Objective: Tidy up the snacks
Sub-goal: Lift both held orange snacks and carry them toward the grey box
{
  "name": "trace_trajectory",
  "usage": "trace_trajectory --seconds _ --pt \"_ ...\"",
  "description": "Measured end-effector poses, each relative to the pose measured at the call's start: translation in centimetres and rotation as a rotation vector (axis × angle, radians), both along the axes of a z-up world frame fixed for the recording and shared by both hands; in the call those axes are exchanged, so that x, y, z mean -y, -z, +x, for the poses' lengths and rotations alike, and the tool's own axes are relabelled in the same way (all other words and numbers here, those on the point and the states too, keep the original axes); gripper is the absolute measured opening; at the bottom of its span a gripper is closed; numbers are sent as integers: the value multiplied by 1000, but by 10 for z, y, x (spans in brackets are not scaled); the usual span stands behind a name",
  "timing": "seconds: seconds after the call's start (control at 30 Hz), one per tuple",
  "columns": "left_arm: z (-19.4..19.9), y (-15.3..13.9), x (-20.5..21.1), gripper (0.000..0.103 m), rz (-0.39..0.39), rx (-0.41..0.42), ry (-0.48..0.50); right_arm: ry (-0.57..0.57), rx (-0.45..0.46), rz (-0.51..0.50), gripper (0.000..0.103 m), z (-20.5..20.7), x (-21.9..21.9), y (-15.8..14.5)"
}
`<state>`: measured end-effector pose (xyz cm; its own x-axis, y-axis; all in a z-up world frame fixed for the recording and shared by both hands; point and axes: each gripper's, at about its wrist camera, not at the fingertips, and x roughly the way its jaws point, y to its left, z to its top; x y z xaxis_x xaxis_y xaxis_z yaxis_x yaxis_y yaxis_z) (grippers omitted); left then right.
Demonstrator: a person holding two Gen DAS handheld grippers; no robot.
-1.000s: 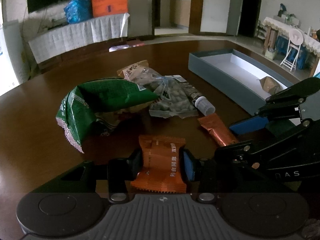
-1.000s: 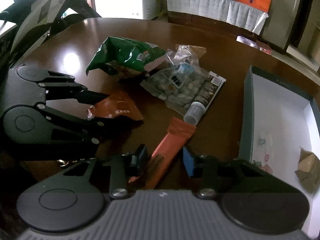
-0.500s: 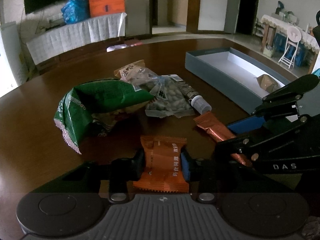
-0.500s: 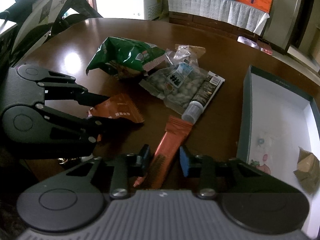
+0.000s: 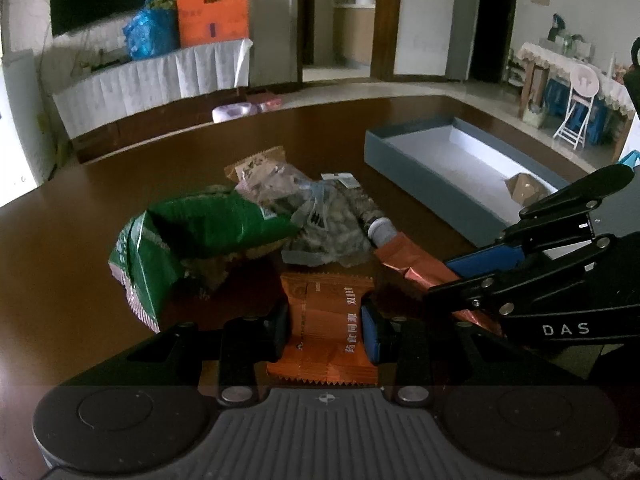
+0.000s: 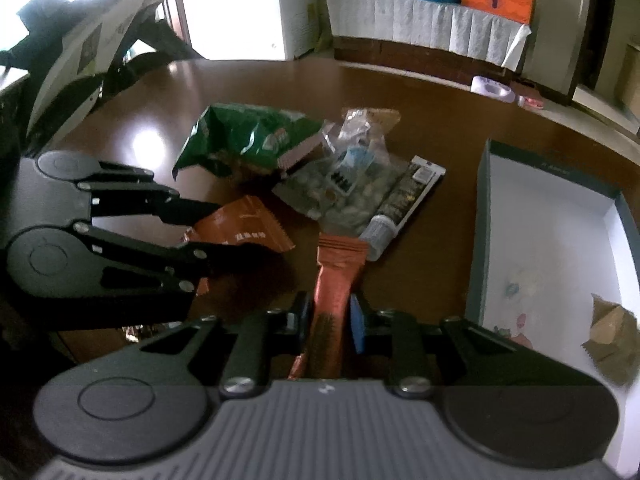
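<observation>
On the dark wooden table lies a flat orange snack packet (image 5: 324,300), and my left gripper (image 5: 325,322) is shut on it, a pad pressing on each side. In the right wrist view the same packet (image 6: 244,228) pokes out of the left gripper (image 6: 208,236). A long copper-orange stick packet (image 6: 338,268) runs between the fingers of my right gripper (image 6: 330,320), whose jaws are closing and pinch it. From the left wrist view the right gripper (image 5: 448,276) grips the stick packet (image 5: 408,258) at the right.
A green snack bag (image 5: 208,228), a clear bag of nuts (image 5: 328,220) and a white-capped tube (image 5: 382,230) lie piled just beyond. A grey-blue box (image 5: 424,172) with a white inside stands at the right, holding a small brown packet (image 5: 524,188).
The right gripper's jaws have narrowed from standing apart around the stick packet to pinching it. The left gripper's jaws have drawn in a little on the orange packet. Neither hand has shifted.
</observation>
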<state>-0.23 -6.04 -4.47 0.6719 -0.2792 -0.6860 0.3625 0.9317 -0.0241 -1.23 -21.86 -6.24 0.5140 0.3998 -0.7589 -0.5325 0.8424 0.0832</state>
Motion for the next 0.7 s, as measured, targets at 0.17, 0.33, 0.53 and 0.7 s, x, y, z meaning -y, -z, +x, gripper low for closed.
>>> trace_trajectory --seconds 0.17,0.33,0.53,0.7 --pt "1 -5 3 37 -8 13 -2 7 11 30 21 0 5 -9" --pt "2 -10 5 37 -15 23 -8 18 25 41 21 2 8 -15" --pt "5 -17 10 37 -24 38 -5 39 35 52 21 1 13 -19" --pt "7 -22 13 37 -35 49 -6 58 45 59 21 2 19 -24"
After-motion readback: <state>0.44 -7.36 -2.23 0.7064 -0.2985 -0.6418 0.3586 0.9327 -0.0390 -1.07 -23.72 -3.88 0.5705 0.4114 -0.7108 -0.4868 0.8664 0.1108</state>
